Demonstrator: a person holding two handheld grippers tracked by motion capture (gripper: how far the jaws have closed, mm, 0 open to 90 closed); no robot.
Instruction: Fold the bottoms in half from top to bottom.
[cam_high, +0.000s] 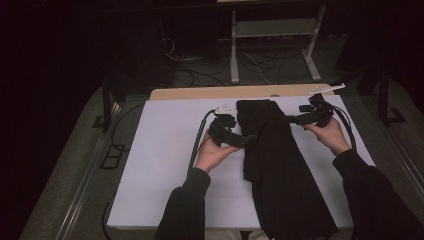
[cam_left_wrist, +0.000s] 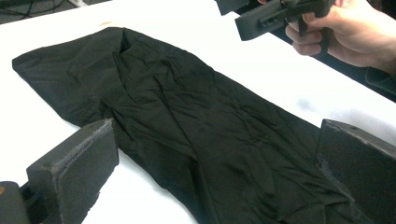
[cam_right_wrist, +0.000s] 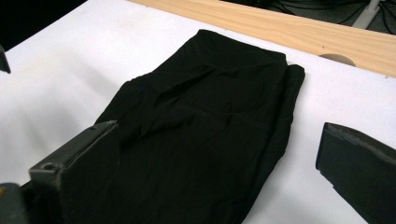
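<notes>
Black garment (cam_high: 272, 160) lies lengthwise down the middle of the white table (cam_high: 165, 165), its far end near the wooden strip (cam_high: 200, 93) at the back and its near end running off the front edge toward the person. The left gripper (cam_high: 248, 140) comes in at the cloth's left edge about midway, and in its own view its fingers (cam_left_wrist: 74, 163) stand wide apart with the creased fabric between them, nothing clamped. The right gripper (cam_high: 295, 119) sits at the cloth's right edge nearer the far end, its fingers (cam_right_wrist: 74, 158) likewise wide and holding nothing.

As I judge it, the main risk is a shallow pinch — the fabric looks thin and slippery, so a bite on the top layer alone could peel that layer off and leave the rest behind, spoiling any fold. Uneven pulls from the two sides could also drag the whole piece askew, or tip more of it over the front edge.

Hard to read: the layers and seams are lost in the dark cloth, what kind of garment it is stays unclear, and its near end is cut off at the bottom of the high view.
</notes>
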